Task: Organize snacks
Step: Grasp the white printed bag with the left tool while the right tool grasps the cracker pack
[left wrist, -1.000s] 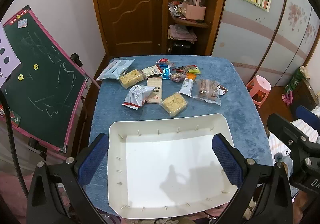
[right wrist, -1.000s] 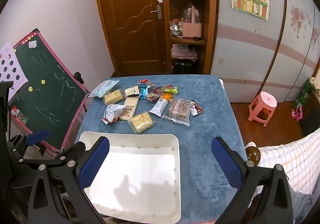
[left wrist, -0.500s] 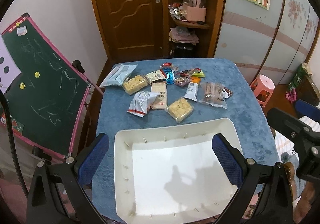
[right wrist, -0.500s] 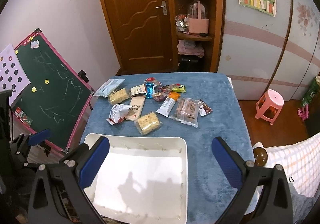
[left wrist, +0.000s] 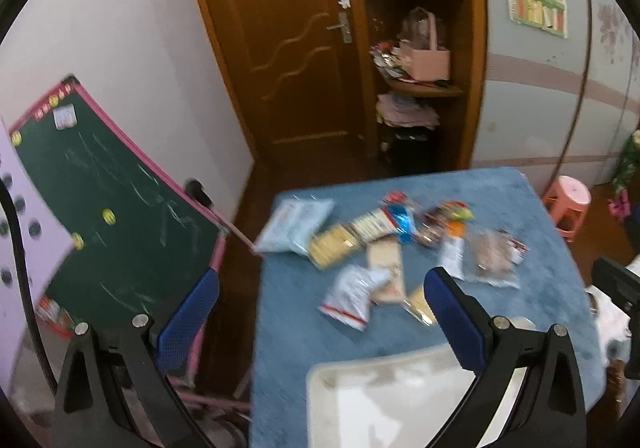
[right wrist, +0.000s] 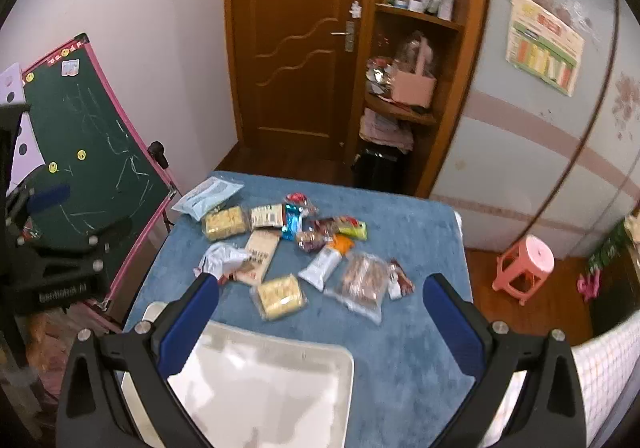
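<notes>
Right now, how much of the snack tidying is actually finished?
Nothing is sorted yet. The white tray looks empty, and all the snack packets lie loose on the blue table beyond it. Both the left tongs and right tongs are open and hold nothing. Every packet is left to move.

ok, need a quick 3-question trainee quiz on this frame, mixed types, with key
1. True or false: the white tray already holds some snack packets.
2. Multiple choice: the pile of snack packets lies where, relative to the tray? A) on the far side of it, on the blue tablecloth; B) inside it; C) on the pink stool.
3. Fill in: both the left gripper and the right gripper are ____ and hold nothing.

Key: 1 false, the visible part of the tray is bare; 2 A; 3 open.
</notes>
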A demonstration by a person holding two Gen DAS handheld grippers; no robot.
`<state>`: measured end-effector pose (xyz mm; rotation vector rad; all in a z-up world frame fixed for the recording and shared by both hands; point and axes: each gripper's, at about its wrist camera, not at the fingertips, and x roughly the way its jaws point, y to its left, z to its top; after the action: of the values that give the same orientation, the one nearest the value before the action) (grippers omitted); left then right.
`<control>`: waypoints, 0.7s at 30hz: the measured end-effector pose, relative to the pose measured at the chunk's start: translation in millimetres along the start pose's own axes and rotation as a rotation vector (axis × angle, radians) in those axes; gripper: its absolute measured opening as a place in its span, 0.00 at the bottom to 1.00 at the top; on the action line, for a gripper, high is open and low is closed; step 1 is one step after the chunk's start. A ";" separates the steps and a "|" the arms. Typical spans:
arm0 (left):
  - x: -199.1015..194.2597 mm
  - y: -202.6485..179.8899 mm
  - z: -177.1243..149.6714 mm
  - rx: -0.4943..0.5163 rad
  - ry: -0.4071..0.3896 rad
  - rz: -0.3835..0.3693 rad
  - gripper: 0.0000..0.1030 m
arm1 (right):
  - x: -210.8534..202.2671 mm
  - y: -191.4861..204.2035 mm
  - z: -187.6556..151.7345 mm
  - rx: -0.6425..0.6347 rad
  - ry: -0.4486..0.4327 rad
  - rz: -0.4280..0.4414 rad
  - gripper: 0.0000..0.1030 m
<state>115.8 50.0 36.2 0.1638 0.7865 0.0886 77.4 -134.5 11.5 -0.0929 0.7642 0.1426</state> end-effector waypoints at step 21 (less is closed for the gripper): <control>254.6 -24.1 -49.8 0.106 0.495 -0.144 0.99 | 270.1 25.6 -39.6 0.021 0.534 0.119 0.99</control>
<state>260.0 67.7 -180.1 0.1883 1.2955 -0.0527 238.8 -89.1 -205.4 -0.0657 1.3049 0.2273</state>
